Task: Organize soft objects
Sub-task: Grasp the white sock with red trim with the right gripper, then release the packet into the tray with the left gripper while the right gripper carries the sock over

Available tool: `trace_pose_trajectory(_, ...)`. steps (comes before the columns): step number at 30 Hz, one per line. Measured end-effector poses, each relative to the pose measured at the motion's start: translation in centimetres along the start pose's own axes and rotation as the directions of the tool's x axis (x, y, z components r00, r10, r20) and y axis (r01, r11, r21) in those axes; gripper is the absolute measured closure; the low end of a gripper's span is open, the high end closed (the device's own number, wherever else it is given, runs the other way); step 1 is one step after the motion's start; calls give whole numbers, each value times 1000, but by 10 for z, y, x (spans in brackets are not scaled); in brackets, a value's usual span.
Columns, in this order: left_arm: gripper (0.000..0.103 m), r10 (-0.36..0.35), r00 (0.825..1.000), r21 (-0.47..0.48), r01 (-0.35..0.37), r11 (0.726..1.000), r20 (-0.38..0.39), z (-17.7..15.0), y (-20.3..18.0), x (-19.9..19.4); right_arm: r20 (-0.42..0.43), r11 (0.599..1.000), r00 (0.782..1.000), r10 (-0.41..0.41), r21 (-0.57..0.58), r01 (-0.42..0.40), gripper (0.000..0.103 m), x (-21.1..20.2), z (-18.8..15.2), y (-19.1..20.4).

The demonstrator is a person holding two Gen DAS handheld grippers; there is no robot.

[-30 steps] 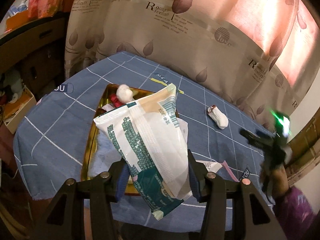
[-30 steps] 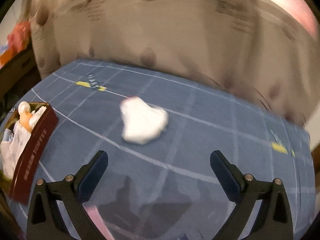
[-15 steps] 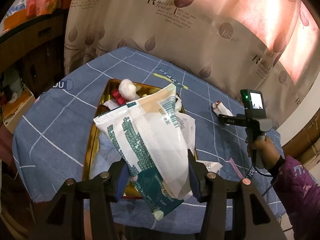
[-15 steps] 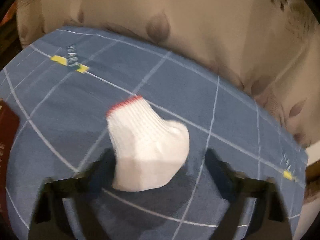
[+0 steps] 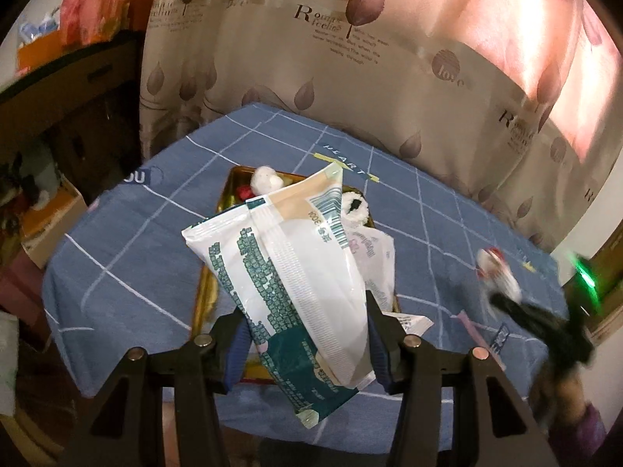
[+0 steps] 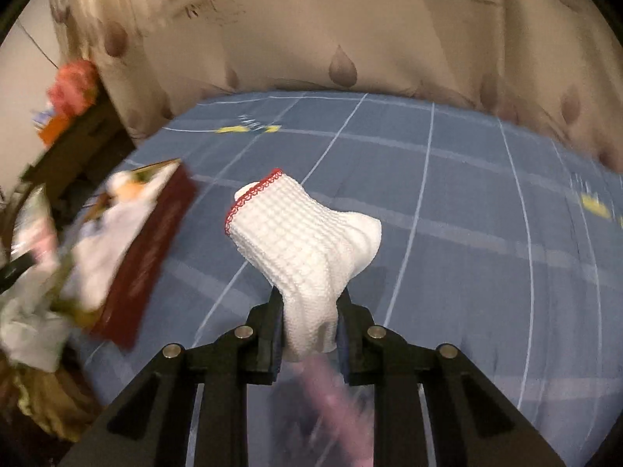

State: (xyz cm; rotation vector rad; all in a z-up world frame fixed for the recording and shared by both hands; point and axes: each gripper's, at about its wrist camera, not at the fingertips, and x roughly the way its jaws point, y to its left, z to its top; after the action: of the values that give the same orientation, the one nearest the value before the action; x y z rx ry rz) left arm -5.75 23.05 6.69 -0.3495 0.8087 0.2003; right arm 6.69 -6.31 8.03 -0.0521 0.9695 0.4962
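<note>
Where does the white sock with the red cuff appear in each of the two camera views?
Left wrist view: the white sock is small and blurred at the right, in the right gripper.
Right wrist view: the sock fills the centre, clamped between the fingers.
Shared landmark: the box of soft items on the blue checked tablecloth.

Left gripper (image 5: 305, 344) and right gripper (image 6: 308, 325) — black angular frames, silver screws, blue-padded jaws; purple sleeve (image 5: 586, 432).
</note>
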Motion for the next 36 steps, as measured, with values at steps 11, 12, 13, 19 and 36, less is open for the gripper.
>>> trace_pose_trajectory(11,51,36,999,4,-36,999,-34,5,25,5,48,1000,999,16,-14,-15,83,-64,-62,28)
trace_pose_trajectory(12,51,42,999,15,-41,999,-33,8,24,6,49,1000,999,22,-11,-22,83,-65,-63,29)
trace_pose_trajectory(13,51,44,998,24,-43,999,-34,11,23,7,45,1000,999,28,-12,-27,83,-65,-63,30)
trace_pose_trajectory(19,50,47,998,90,-43,995,-39,43,14,31,43,999,998,45,-20,-44,83,-66,-63,39)
trace_pose_trajectory(36,43,25,986,61,-15,998,-167,88,27,118,-5,997,997,81,11,-81,82,-50,-61,44)
